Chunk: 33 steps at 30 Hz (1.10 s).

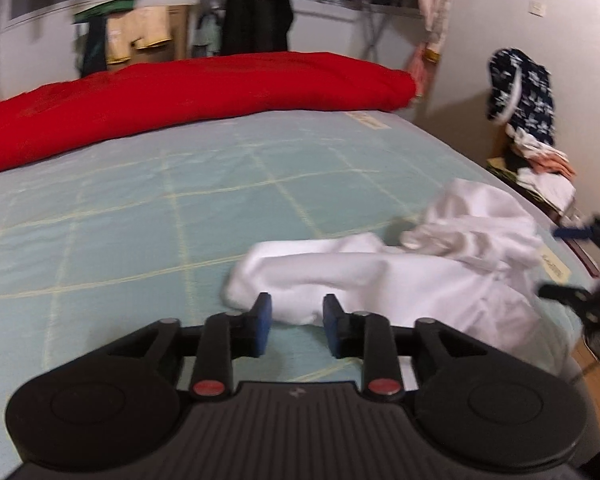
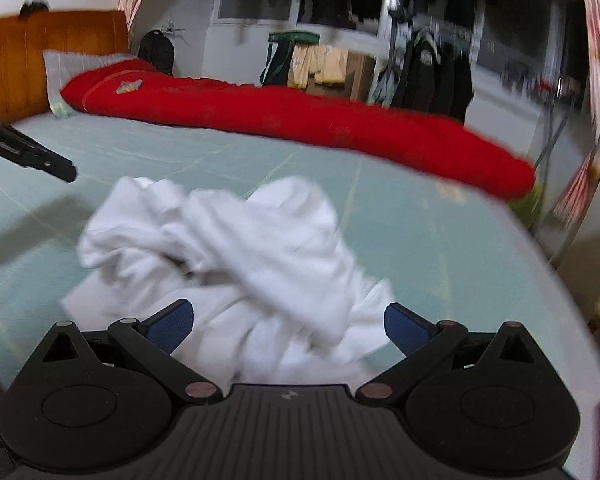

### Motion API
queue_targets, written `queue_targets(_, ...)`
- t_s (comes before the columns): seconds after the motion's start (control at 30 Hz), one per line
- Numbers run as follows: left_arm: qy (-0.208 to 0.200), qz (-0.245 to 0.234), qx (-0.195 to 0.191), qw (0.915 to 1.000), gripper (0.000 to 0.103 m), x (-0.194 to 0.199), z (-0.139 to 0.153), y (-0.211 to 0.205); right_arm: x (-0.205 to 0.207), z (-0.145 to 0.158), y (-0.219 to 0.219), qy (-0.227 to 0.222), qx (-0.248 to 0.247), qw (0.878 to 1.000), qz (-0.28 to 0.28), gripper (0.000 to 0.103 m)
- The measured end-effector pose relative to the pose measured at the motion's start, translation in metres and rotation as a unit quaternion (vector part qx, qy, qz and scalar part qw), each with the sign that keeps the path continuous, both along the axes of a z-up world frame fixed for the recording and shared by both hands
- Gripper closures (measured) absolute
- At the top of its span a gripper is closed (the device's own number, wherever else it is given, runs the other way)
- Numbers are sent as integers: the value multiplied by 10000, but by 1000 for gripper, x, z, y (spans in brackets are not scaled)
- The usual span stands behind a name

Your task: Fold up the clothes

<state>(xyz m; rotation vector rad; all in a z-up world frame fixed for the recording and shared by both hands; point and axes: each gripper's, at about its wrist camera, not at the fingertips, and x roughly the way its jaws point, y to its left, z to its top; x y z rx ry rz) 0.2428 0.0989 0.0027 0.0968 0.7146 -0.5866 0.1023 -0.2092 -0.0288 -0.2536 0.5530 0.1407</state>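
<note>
A crumpled white garment (image 1: 400, 272) lies on the pale green bed sheet (image 1: 140, 208) near the bed's right edge. My left gripper (image 1: 297, 312) is open, its blue pads just short of the garment's near left end, holding nothing. The right gripper shows at the right edge of the left wrist view (image 1: 596, 280). In the right wrist view the white garment (image 2: 236, 256) lies bunched right in front of my right gripper (image 2: 288, 320), which is wide open with the cloth between its jaws. The left gripper shows at the left edge of that view (image 2: 32, 152).
A long red quilt (image 1: 188, 96) lies rolled along the far side of the bed, also in the right wrist view (image 2: 300, 120). A pile of clothes (image 1: 528, 136) sits on a stand right of the bed. A pillow (image 2: 72, 76) and wooden headboard (image 2: 40, 56) are at far left.
</note>
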Motion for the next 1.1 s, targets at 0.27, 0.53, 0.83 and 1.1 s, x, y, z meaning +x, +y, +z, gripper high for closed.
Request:
queue_targets(0.27, 9, -255, 88, 9996, 61, 0, -4, -26, 52, -15, 15, -432, -1201, 9918, -117, 0)
queue_targets(0.53, 131, -376, 72, 9992, 54, 15, -15, -36, 74, -13, -9, -562, -975, 9925, -482, 0)
queue_targets(0.83, 286, -315, 28, 9991, 48, 26, -25, -35, 126, -13, -68, -719, -403, 9879, -1312, 0)
queue_targets(1.1, 369, -384, -342, 9980, 34, 42, -31, -27, 156, -13, -93, -640, -296, 9875, -1409, 0)
